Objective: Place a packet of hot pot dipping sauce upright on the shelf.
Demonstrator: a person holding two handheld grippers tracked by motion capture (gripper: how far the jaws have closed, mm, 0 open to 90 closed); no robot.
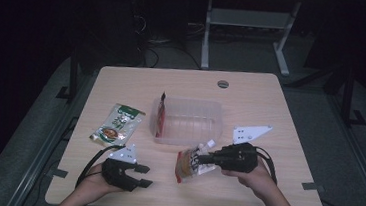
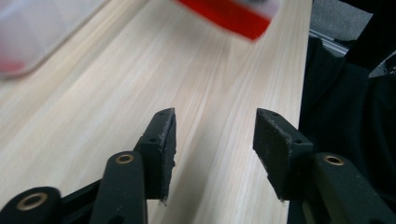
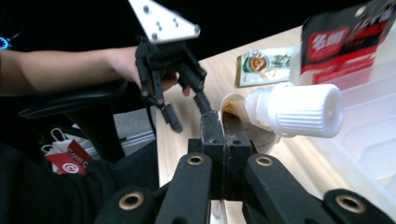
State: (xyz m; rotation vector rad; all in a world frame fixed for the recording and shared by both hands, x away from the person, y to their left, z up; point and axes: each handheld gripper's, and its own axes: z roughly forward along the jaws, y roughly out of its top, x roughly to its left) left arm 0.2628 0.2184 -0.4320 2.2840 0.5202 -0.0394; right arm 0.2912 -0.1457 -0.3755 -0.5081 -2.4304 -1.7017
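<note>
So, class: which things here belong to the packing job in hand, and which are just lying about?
In the job:
right gripper
spouted pouch
clear plastic tub
red-and-black packet in the tub

Lying about:
green sachet
left gripper, open, holding nothing

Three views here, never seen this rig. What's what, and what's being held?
No robot: a person holds a two-jaw tool in each hand. The high view looks down on the wooden table; the other two cameras ride on the tools. The right hand-held gripper is shut on a spouted pouch with a white cap, beside a clear plastic bin. A red-and-black packet stands in the bin; a green packet lies flat at left. The left hand-held gripper is open, nothing between its jaws.
</note>
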